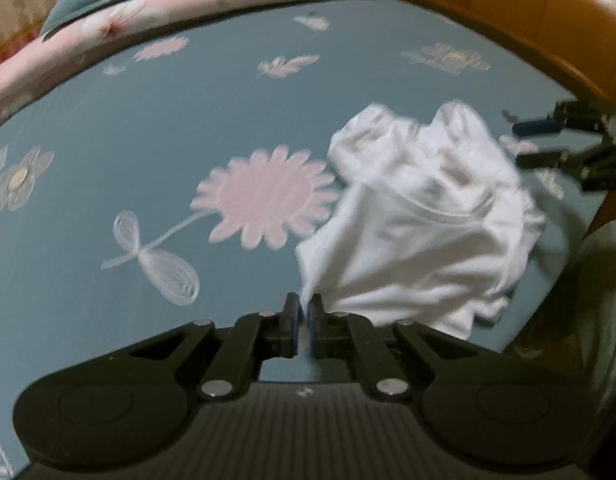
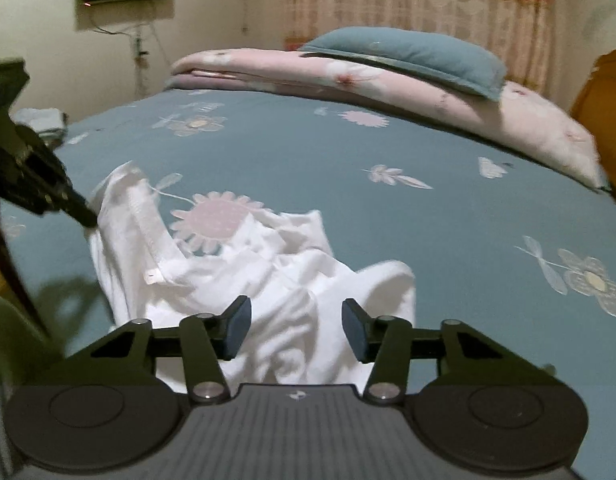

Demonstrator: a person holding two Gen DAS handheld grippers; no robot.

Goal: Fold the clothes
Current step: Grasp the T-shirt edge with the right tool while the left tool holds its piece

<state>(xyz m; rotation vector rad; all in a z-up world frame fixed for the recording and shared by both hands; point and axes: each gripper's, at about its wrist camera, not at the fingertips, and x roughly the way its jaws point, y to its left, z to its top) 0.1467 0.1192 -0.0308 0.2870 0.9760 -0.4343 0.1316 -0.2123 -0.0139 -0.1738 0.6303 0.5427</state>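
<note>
While the white garment (image 1: 424, 220) lies crumpled on the bed (image 1: 107, 272), at about 3 o'clock from the big pink flower print (image 1: 263, 196) in the left wrist view, the left gripper (image 1: 306, 312) has its jaws closed on a pulled-out edge of the cloth. The right gripper (image 2: 296, 330) hangs over the bunched fabric w/ jaws partly open, nothing pinched btwn them. Judged step: spreading the garment flat before any fold, i.e. early in the task. Next move prob. needs the right jaws to close on an opposite edge or corner, then both hands draw apart to flatten it. Pillow (image 2: 404, 60) and quilt (image 2: 388, 88) sit at 12 o'clock, well apart.
</note>
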